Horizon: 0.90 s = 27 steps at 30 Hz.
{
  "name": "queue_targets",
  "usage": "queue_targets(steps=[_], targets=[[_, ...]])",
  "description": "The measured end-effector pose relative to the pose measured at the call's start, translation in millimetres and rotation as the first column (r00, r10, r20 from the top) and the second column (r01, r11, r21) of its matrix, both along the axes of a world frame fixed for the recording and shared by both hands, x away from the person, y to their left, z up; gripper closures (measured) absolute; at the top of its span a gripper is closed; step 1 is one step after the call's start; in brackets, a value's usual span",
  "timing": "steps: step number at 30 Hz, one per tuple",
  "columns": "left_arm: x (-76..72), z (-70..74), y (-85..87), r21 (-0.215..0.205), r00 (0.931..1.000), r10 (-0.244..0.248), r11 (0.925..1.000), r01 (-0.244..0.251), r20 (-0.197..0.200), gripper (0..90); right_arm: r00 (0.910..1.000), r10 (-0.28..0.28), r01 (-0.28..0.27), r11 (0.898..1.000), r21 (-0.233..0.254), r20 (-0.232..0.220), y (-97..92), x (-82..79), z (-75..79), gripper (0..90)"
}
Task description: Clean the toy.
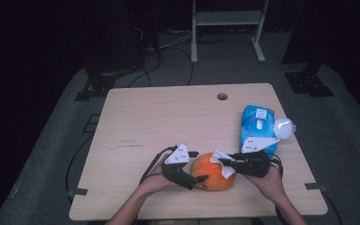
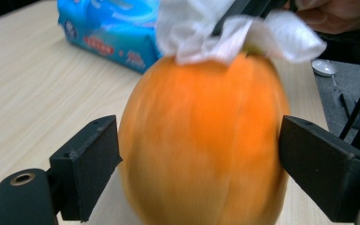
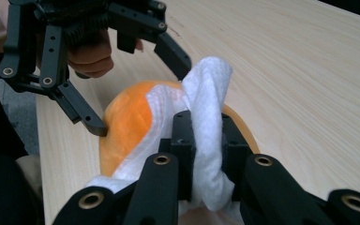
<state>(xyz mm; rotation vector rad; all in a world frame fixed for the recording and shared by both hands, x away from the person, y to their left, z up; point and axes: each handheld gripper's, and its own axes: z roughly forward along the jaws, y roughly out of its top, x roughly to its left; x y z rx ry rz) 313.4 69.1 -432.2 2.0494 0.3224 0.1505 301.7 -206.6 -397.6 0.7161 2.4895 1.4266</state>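
- orange pumpkin-like fruit [image 1: 212, 176] lying on the table [image 1: 145, 122] near the person's edge, between both tongs; long axis running roughly left to right in the high view, stem end toward the right tongs.
- white wipe [image 1: 222, 164] draped over that stem end, touching the fruit's top and upper right flank.
- right tongs [image 1: 225, 162] just right of the fruit, jaws together and clamped on the wipe [image 3: 206, 136], fabric bunched between the pads and pressed onto the orange skin [image 3: 126, 119].
- left tongs [image 1: 201, 178] at the fruit's left flank, jaws apart, one on either side of the fruit [image 2: 206, 140]; left gripper view shows thin gaps at both pads, so straddling rather than squeezing, by the look of it.
- judged: wiping in hand, with the right tongs nearer the wipe and the working end; next stroke likely along the long axis, away from the stem end, toward the left tongs.
- risk, as a guess: with the left tongs loose, fruit free to roll under the rub.
- blue wet-wipe pack [image 1: 258, 127] beyond the fruit to its right, well apart from it, near the table's right edge.
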Motion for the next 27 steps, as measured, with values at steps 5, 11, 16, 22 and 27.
queue_targets(steps=[5,11,16,22,27], targets=[[-6.0,2.3,-6.4,0.027,0.9989,-0.012,0.9996,0.011,0.046,32.7,0.9998,-0.002,0.002,1.000,-0.006,0.019,3.0,-2.8,5.7,79.4],[-17.4,6.9,-18.8,0.057,0.9936,-0.035,0.9980,0.028,0.108,31.9,0.9942,0.088,-0.084,0.995,-0.055,0.063,36.7,-14.3,11.0,79.5],[-6.9,2.1,-11.1,0.015,0.9989,-0.001,0.9999,0.000,0.046,10.7,0.9953,0.081,-0.078,0.995,-0.057,0.052,33.4,-12.0,9.0,79.6],[-2.6,-2.9,-11.4,-0.006,0.9999,-0.010,0.9999,0.010,-0.010,28.9,0.9982,0.041,-0.040,0.999,-0.036,0.044,21.3,-6.8,10.6,79.5],[-13.9,5.9,-20.4,0.024,0.9977,-0.030,0.9993,0.029,0.060,34.0,0.9933,0.082,-0.076,0.994,-0.076,0.082,39.3,-19.6,15.7,79.6]])
